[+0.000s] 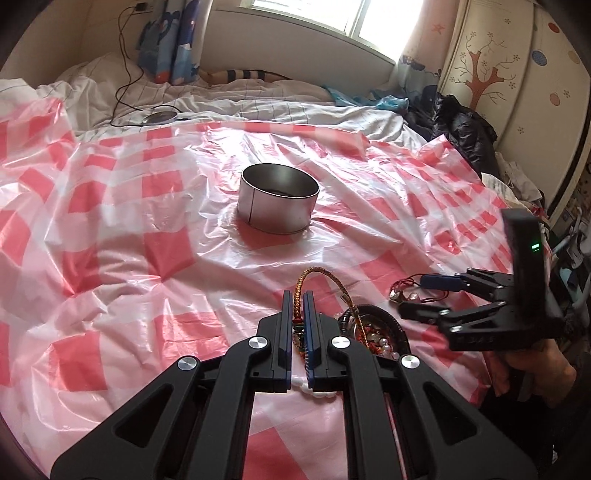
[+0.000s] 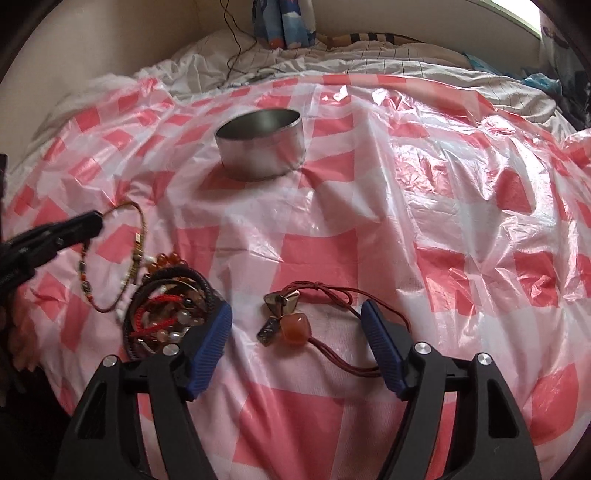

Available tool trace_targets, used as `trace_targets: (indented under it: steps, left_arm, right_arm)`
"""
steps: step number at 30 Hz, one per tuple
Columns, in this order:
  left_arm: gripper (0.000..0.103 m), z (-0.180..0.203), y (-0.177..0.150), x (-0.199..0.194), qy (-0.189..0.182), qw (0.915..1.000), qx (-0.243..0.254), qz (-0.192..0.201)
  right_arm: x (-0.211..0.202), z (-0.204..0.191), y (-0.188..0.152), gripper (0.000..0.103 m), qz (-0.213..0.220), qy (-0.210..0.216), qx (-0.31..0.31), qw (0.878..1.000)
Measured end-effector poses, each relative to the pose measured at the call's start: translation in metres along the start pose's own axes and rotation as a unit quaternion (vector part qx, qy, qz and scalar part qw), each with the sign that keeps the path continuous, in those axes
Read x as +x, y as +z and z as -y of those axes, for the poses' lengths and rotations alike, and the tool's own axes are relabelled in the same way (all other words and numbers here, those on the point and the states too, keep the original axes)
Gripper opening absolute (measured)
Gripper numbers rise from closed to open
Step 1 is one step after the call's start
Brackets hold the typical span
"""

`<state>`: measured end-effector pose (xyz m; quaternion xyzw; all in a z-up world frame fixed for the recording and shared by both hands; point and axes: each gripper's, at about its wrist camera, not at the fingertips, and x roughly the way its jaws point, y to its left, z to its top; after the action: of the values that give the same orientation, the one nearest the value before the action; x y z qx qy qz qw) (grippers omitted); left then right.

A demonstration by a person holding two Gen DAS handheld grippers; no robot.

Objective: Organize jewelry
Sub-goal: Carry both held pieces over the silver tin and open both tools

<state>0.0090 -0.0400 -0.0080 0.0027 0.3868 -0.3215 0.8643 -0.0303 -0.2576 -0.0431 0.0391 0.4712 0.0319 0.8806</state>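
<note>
a braided bracelet [image 1: 325,286] is pinched between the pressed-together fingers of the left gripper [image 1: 297,306], well short of the metal tin [image 1: 279,197]. the right gripper [image 2: 297,314] is spread around a red cord charm [image 2: 288,323], whose cord is trailed rightward.

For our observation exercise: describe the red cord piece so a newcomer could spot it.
On the pink checked plastic sheet, nearer than the metal tin, the red cord piece lies alone between the open right gripper's fingers. Unlike the tangled bracelet pile beside it, it carries an orange stone.

Home bedroom: bed [image 1: 258,107], curtained window [image 1: 303,18].
</note>
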Motion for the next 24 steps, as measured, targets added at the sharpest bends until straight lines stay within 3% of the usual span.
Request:
trace_targets:
  steps: [2, 4, 6, 8, 13, 18, 24]
  left_arm:
    - [0.005, -0.001, 0.0, 0.001, 0.003, 1.0, 0.002, -0.002]
    - [0.005, -0.002, 0.0, 0.002, 0.004, 1.0, 0.001, -0.003]
    - [0.005, -0.004, -0.001, 0.003, 0.006, 1.0, -0.001, -0.004]
    - [0.005, -0.006, 0.0, 0.003, 0.005, 1.0, -0.004, -0.004]
    - [0.005, -0.009, 0.001, 0.004, 0.007, 0.9999, -0.008, -0.006]
    - [0.005, -0.012, 0.003, 0.003, 0.003, 0.9999, -0.017, 0.002]
    - [0.005, -0.012, 0.009, 0.002, 0.004, 0.9996, -0.022, 0.019]
  right_arm:
    - [0.011, -0.003, 0.0, 0.069, -0.014, -0.024, -0.015, 0.999]
    - [0.013, -0.005, -0.001, 0.056, -0.015, -0.032, -0.027, 0.999]
    - [0.011, -0.002, -0.003, 0.035, -0.011, -0.029, -0.025, 0.999]
    - [0.007, 0.006, -0.003, 0.02, -0.009, -0.006, -0.003, 1.0]
    - [-0.006, 0.035, 0.0, 0.02, 0.011, 0.063, 0.077, 0.995]
    - [-0.034, 0.054, 0.0, 0.02, 0.072, 0.15, 0.136, 0.977]
    - [-0.051, 0.06, 0.007, 0.02, 0.114, 0.201, 0.161, 0.96]
